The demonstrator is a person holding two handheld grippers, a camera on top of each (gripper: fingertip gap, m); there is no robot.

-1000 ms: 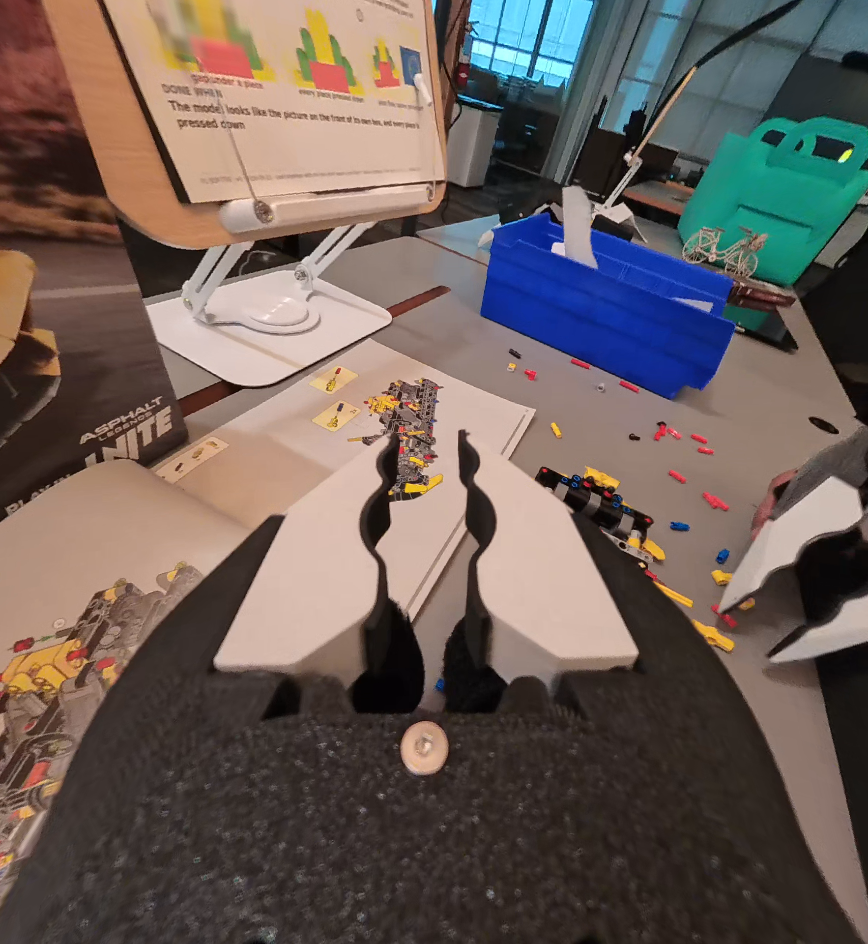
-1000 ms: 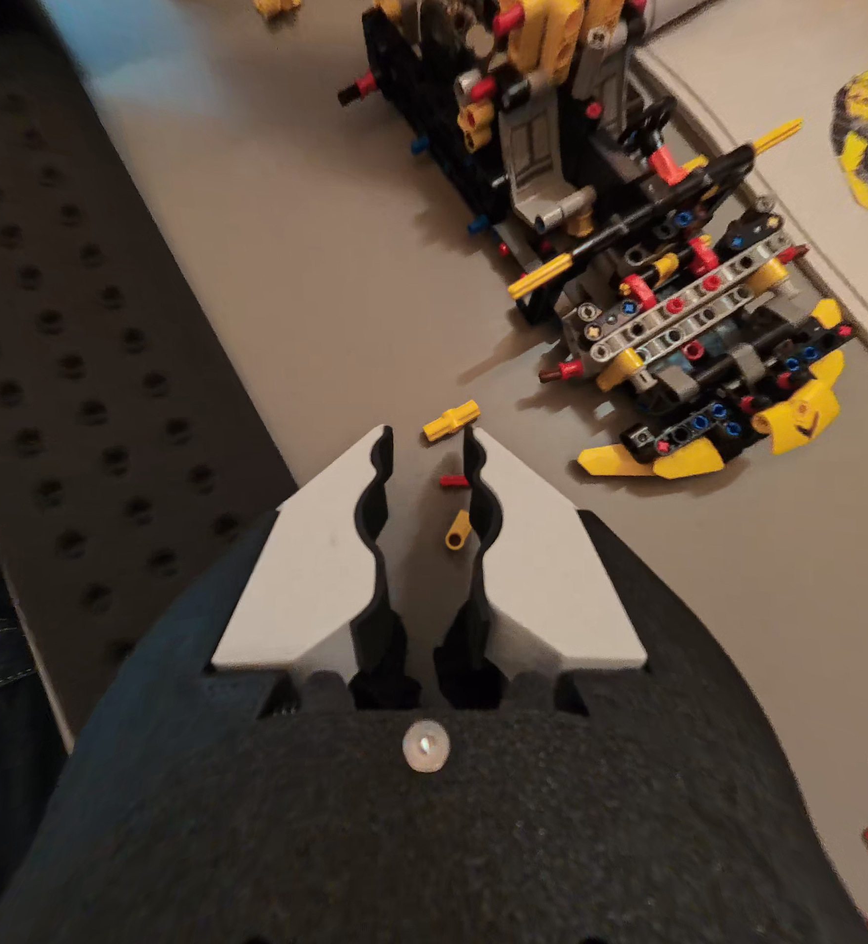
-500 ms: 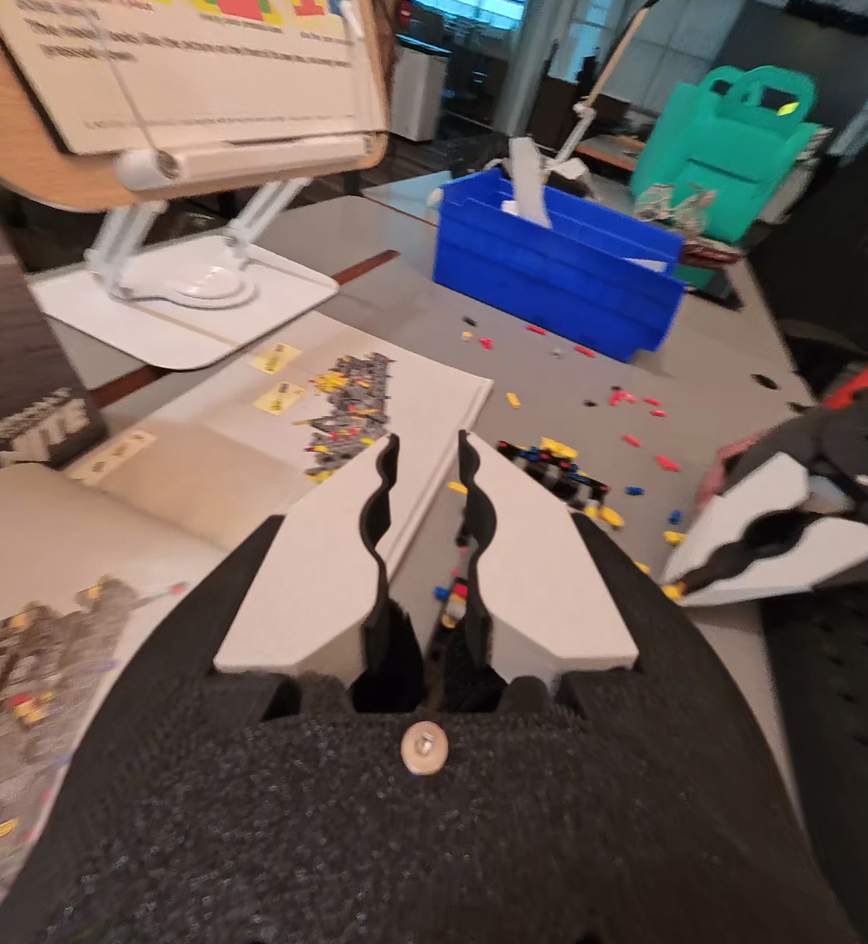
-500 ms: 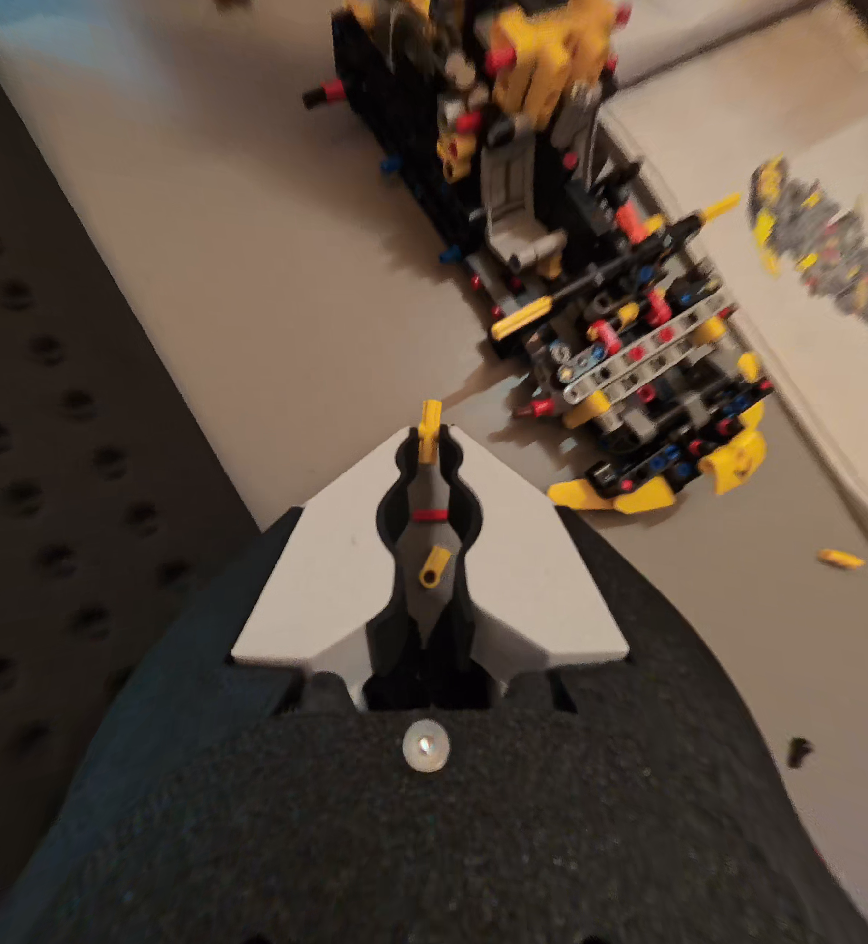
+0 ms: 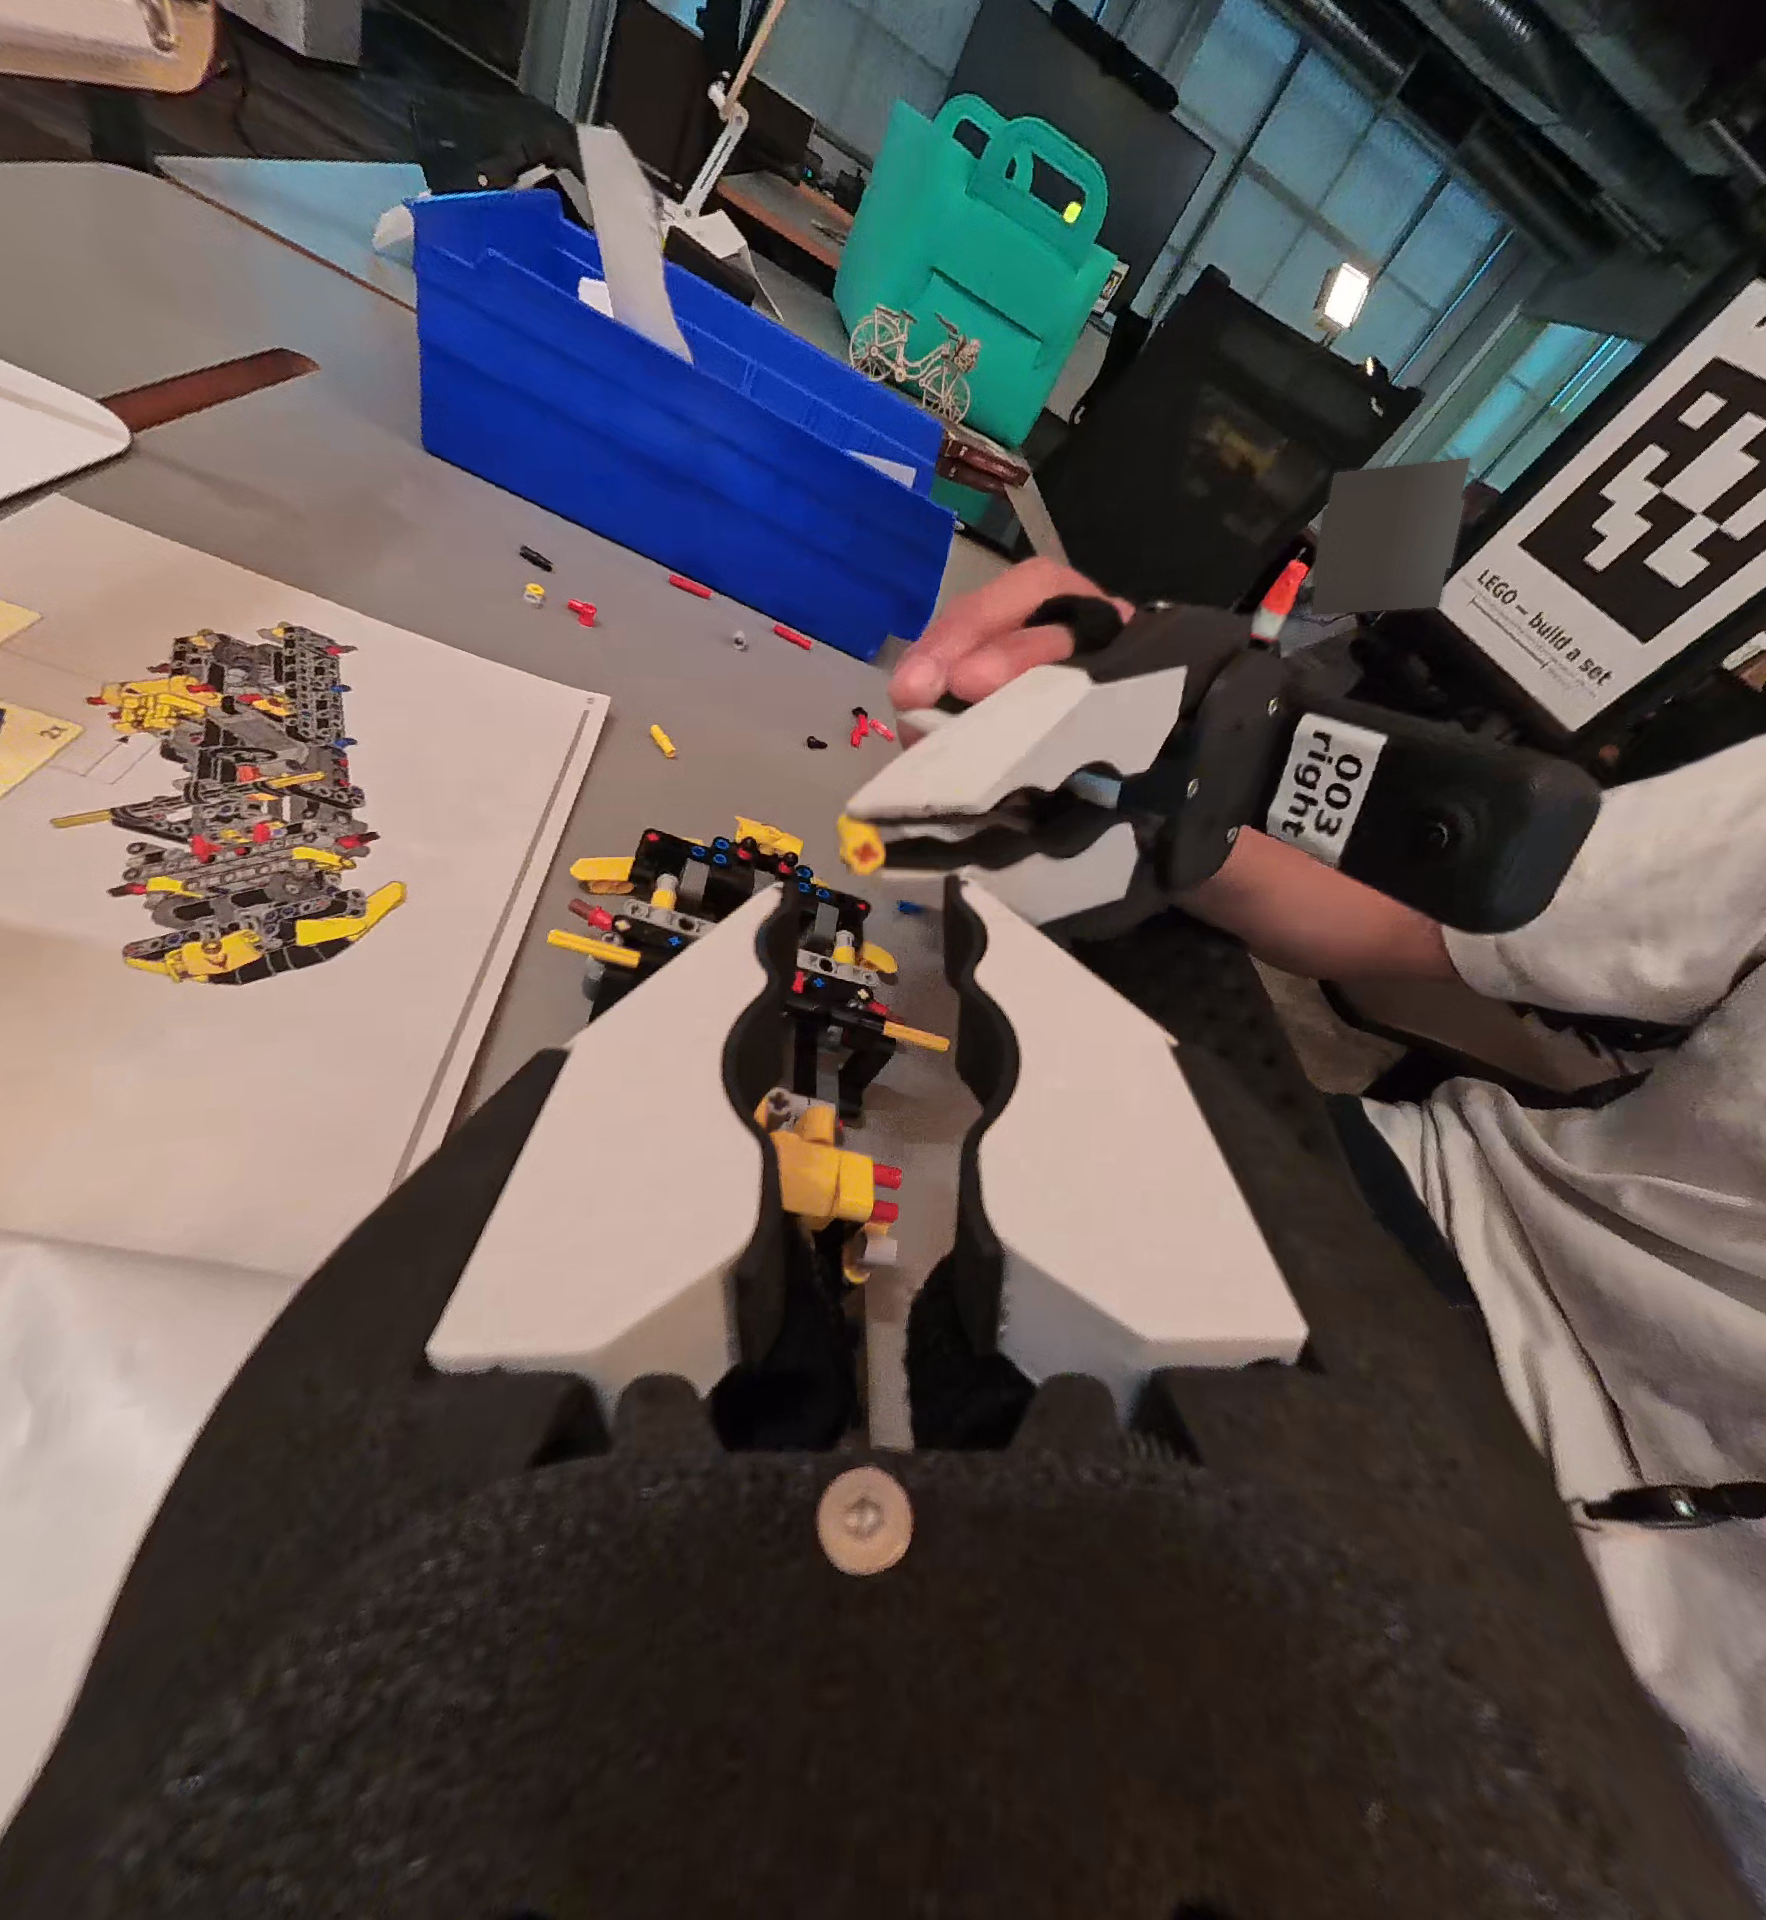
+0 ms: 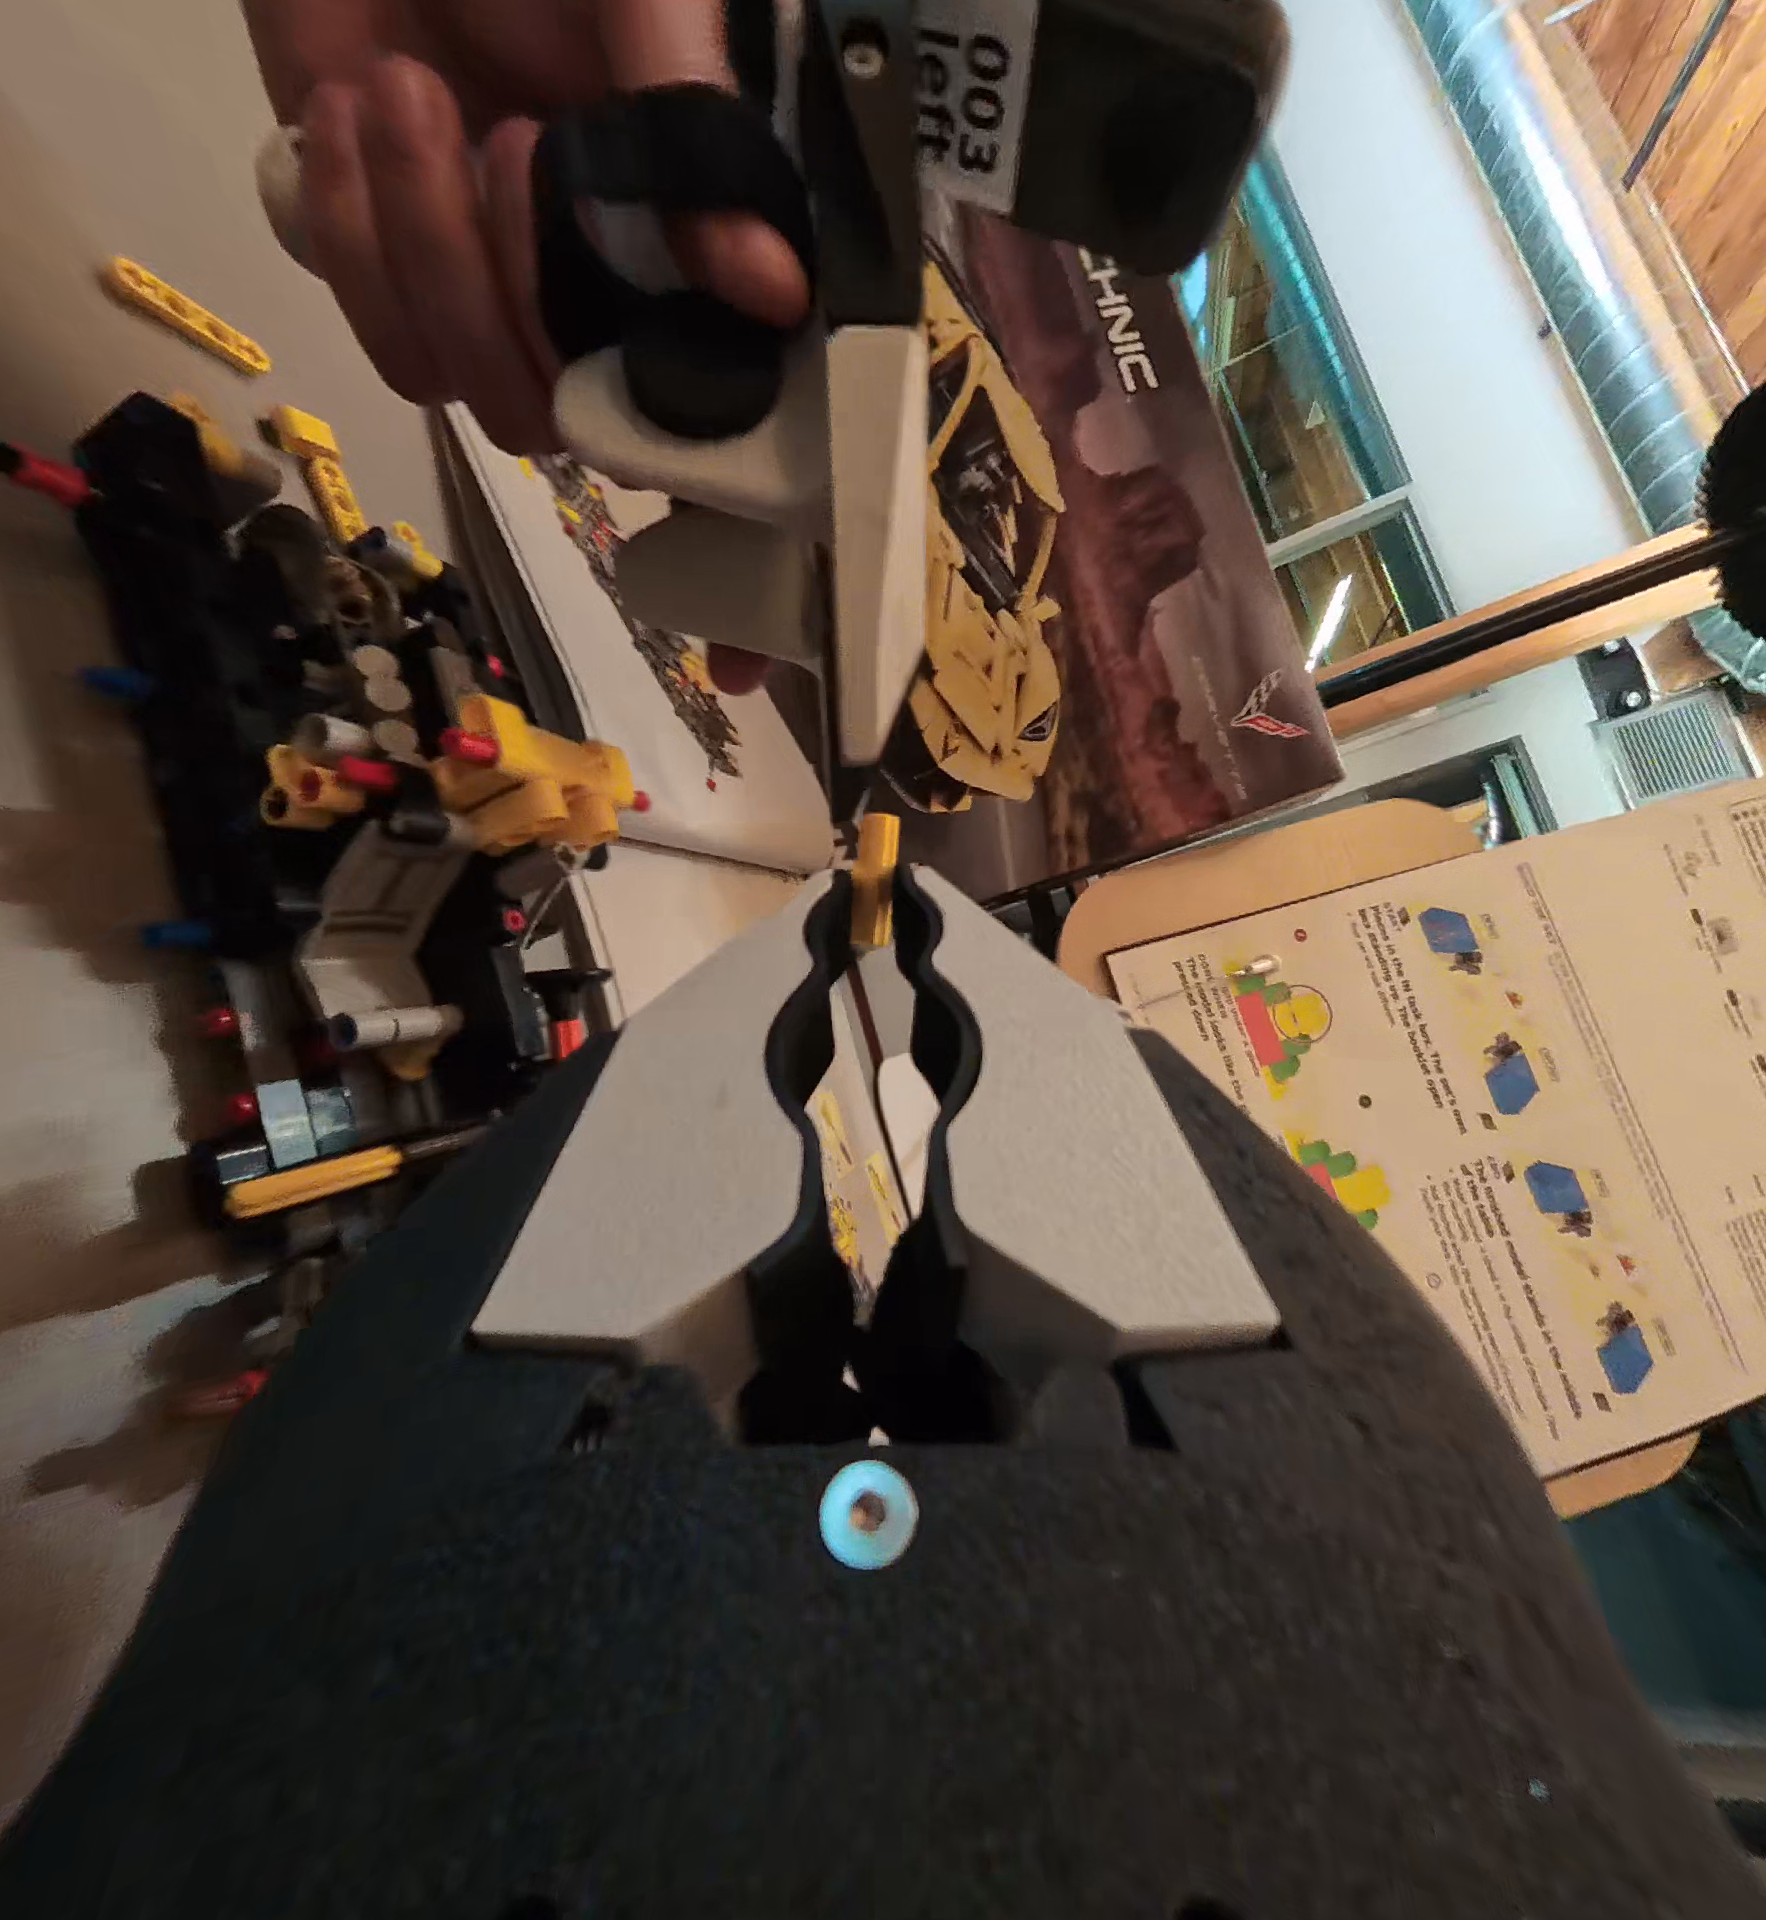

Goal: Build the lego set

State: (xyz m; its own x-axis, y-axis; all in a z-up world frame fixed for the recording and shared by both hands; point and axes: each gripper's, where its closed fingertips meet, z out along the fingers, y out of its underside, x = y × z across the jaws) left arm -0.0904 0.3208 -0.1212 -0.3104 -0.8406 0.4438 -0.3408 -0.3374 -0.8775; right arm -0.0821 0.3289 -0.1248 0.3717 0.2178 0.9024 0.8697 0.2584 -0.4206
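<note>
Pinching a small yellow peg [image 6: 874,881] at the very tips, the right gripper [image 6: 871,902] is nearly closed, with the peg standing out past its fingers toward 12 o'clock. In the left wrist view the same gripper comes in from 2 o'clock, the peg's yellow end showing at its nose. The left gripper [image 5: 863,914] is parted and holds nothing; the part-built model [image 5: 754,935] lies on the table [image 5: 235,281] between and just beyond its fingers, a yellow block with red pins nearest the camera.

The peg looks light, hard and smooth. With so little of it inside the pads, it could twist or pop free under a sideways push. I judge a straight axial press safest. The model seems stiff but made of many snapped joints, and light enough to skid. It is probably best taken across the black frame, not by the thin yellow axles or protruding pins.

Further out, the open instruction booklet [image 5: 266,831] lies at 9 o'clock. Loose pieces are scattered toward 12, in front of the blue bin [image 5: 671,436]. Behind that stands a green bag [image 5: 972,270].
</note>
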